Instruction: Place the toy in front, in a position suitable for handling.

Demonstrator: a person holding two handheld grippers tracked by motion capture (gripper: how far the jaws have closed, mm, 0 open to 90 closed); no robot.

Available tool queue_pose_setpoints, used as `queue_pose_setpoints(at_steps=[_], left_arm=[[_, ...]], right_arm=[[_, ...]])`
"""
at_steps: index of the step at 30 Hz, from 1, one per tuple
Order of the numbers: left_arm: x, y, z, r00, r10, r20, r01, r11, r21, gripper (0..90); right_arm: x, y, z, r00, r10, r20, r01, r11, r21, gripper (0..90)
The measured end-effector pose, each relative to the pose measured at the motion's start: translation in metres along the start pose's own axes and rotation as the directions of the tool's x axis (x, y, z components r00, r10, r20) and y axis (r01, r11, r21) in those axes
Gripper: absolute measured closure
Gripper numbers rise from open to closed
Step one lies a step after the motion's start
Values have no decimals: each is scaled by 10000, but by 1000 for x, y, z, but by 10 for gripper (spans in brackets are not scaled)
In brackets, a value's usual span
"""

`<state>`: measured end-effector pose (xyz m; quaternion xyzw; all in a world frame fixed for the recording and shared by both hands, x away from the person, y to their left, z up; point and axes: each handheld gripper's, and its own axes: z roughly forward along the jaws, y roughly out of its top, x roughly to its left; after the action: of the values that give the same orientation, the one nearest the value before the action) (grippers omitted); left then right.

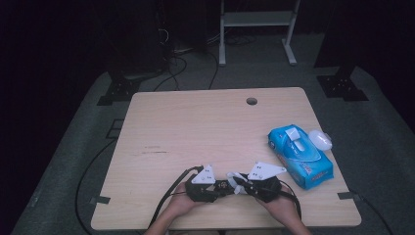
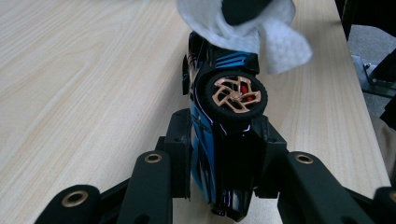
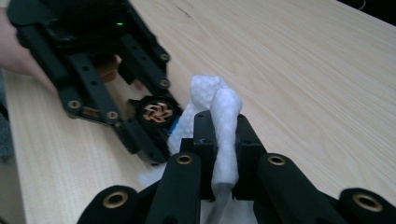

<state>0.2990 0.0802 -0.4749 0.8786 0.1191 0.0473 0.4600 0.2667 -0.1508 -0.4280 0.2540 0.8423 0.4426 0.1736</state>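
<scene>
A small blue and black toy car (image 2: 219,121) with copper-spoked wheels lies on its side between the jaws of my left gripper (image 2: 224,154), which is shut on it. In the high view the left gripper (image 1: 221,188) sits near the table's front edge, facing the right gripper (image 1: 240,185). My right gripper (image 3: 223,154) is shut on a white wet wipe (image 3: 224,126), and the wipe (image 2: 243,28) rests against the far end of the car. In the right gripper view the car's wheel (image 3: 157,112) is seen just left of the wipe.
A blue pack of wet wipes (image 1: 299,155) lies at the table's right side, its lid flap up, with a white oval object (image 1: 320,139) beside it. The wooden table (image 1: 195,127) has a cable hole (image 1: 251,101) at the back. Cables trail off the front edge.
</scene>
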Motion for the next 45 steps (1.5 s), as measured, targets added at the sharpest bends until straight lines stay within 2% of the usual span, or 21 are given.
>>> queue_pose_setpoints(at_steps=[3,5,10,12,13,16,18,19,22,23,25,26,27,30,32,34,36,37,39,45], left_arm=[[0,0,1,10000,-24,12,25,10000,-47,653],[0,0,1,10000,-28,35,28,10000,-33,653],[-1,1,2,10000,-8,12,8,10000,-4,653],[-2,1,3,10000,-5,27,5,10000,-14,653],[-2,2,3,10000,-3,32,3,10000,-8,653],[-2,2,3,10000,13,53,-13,10000,-24,653],[-2,1,3,10000,-7,61,7,10000,-48,653],[-2,1,3,10000,-8,62,8,10000,-47,653],[-3,2,4,10000,3,43,-3,10000,-27,653],[-3,2,4,10000,3,33,-3,10000,-27,653],[-3,2,4,10000,11,30,-11,10000,-26,653],[-3,2,4,10000,35,14,-35,10000,-25,653],[-3,2,4,10000,45,10,-45,10000,-17,653],[-2,2,3,10000,67,47,-67,10000,17,653],[-1,1,1,10000,66,9,-66,10000,8,653],[1,0,-3,9999,29,-100,-29,10000,-10,666],[3,-2,-7,9999,-61,-104,60,9999,-81,703],[4,-2,-7,9999,-106,-100,105,9999,-119,707],[4,-2,-7,9999,-139,-75,137,9998,-147,710],[3,3,-2,9995,-311,-94,308,9990,-310,668]], right_arm=[[-7,-3,-2,9991,415,108,-415,9991,-14,826],[-5,-2,-1,9989,477,7,-477,9988,-63,826],[7,5,12,9942,732,-789,-757,9967,-290,825],[7,7,15,9871,1027,-1230,-1075,9937,-327,825],[8,7,16,9880,934,-1232,-981,9946,-325,825],[5,6,13,9923,773,-971,-798,9966,-220,825],[1,5,10,9967,623,-524,-629,9980,-86,825],[-2,3,8,9968,724,-352,-727,9973,-54,825],[1,3,8,9960,833,-337,-837,9964,-106,825],[4,4,10,9963,750,-414,-757,9970,-165,824],[13,7,13,9994,270,-207,-275,9993,-252,823],[14,8,14,9993,175,-338,-184,9995,-259,823],[13,9,14,9980,323,-548,-336,9992,-230,824],[8,6,11,9986,315,-430,-322,9994,-148,823],[1,2,5,9998,191,95,-191,9998,-23,823],[-7,-4,-2,9986,351,384,-351,9994,-20,823],[-16,-10,-11,9953,266,933,-276,9996,90,823],[-21,-14,-16,9932,456,1070,-465,9989,68,823],[-26,-17,-20,9909,849,1041,-855,9963,9,823],[-17,-12,-11,9941,686,834,-684,9976,-51,824]])
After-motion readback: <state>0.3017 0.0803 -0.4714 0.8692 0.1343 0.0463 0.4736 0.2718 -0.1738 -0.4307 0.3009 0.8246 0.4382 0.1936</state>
